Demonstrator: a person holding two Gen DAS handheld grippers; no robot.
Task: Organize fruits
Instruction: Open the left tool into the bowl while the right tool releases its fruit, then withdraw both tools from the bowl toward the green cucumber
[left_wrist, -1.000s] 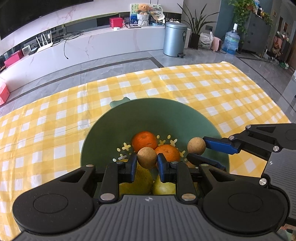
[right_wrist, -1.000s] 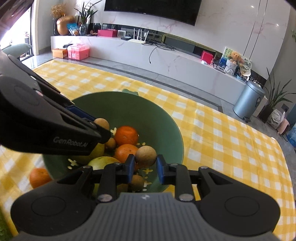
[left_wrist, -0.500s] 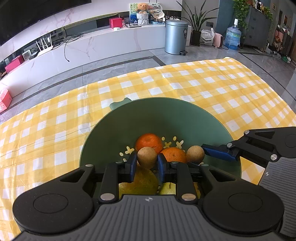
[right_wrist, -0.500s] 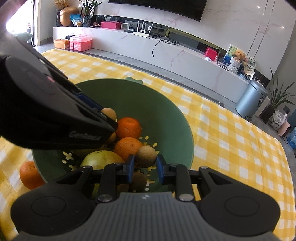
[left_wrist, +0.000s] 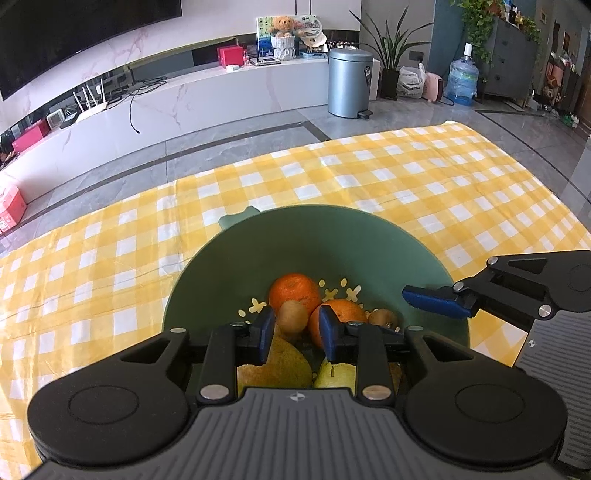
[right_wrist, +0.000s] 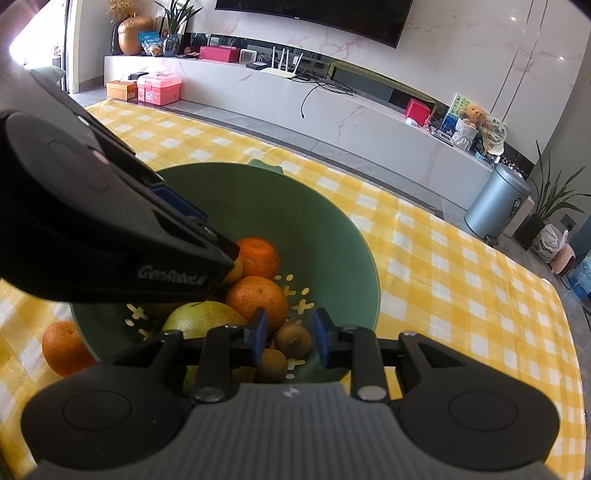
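A green bowl (left_wrist: 332, 229) (right_wrist: 332, 229) on the yellow checked cloth holds two oranges (left_wrist: 294, 294) (right_wrist: 257, 297), pears (left_wrist: 273, 365) (right_wrist: 201, 318) and small brown fruits. My left gripper (left_wrist: 296, 330) is open above the bowl; a brown fruit (left_wrist: 291, 317) lies loose between its fingers among the other fruit. My right gripper (right_wrist: 288, 335) is open over the bowl's near rim; a brown fruit (right_wrist: 293, 339) lies below it in the bowl. The right gripper also shows in the left wrist view (left_wrist: 432, 302), its lower finger hidden.
One orange (right_wrist: 62, 347) lies on the cloth outside the bowl, at its left in the right wrist view. The cloth's far edge drops to a grey floor. A steel bin (left_wrist: 351, 83) and a white TV bench stand beyond.
Both grippers have opened and let go of their small brown fruits, which now lie in the bowl. Both grippers sit lower and closer over the bowl.
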